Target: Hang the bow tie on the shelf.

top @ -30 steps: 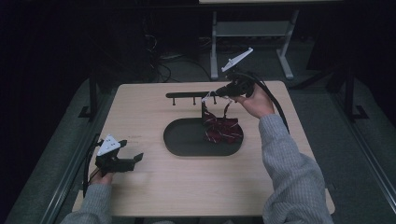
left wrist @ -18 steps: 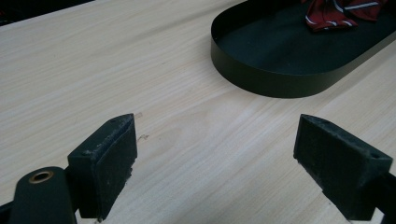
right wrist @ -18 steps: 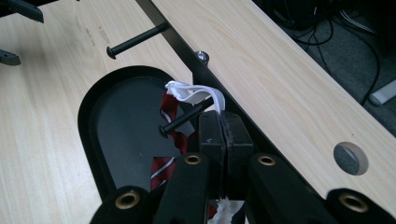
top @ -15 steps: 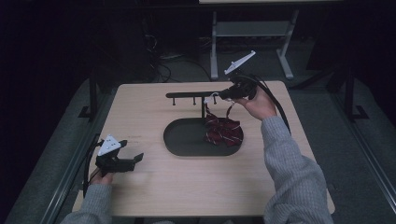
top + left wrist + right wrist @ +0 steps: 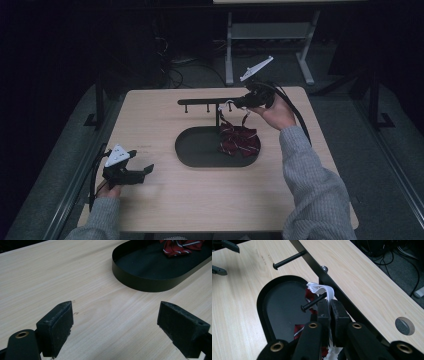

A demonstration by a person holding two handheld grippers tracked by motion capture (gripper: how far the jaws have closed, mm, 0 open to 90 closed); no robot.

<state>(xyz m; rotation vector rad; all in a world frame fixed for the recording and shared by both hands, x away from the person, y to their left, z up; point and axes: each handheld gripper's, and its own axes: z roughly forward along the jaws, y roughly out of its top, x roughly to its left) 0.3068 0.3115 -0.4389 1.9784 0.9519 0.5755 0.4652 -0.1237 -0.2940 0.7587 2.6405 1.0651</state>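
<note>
**Strap at the peg rail, left gripper idle on the wood**

Nearest the person, by the near left corner of the table [image 5: 200, 200], the left gripper [image 5: 142, 172] rests low over the pale wood with its jaws spread wide and nothing between them. In the left gripper view the grain runs bare under the two black pads [image 5: 58, 325], with a few small dark specks on the wood just ahead of them. Grey sleeves come in over the near edge on both sides.

Past that, about the middle of the table, lies a black oval tray [image 5: 200, 150]. A dark red striped tie [image 5: 240, 140] sits bunched in the tray's right end.

Farther on, toward the far edge, a black rail [image 5: 200, 101] stands on a post over the tray, with short pegs [image 5: 310, 303] along it. The right gripper [image 5: 329, 307] is pressed closed on a white strap [image 5: 324, 290], which loops up just beside a peg, right at its base; whether the loop is over the peg I cannot tell. The strap runs down toward the tie. A round hole [image 5: 404, 326] is cut in the tabletop behind the rail.

Beyond the far edge the room is dark: grey carpet, a tangle of cables [image 5: 172, 67] on the floor, and the pale legs of another desk [image 5: 270, 35].
</note>
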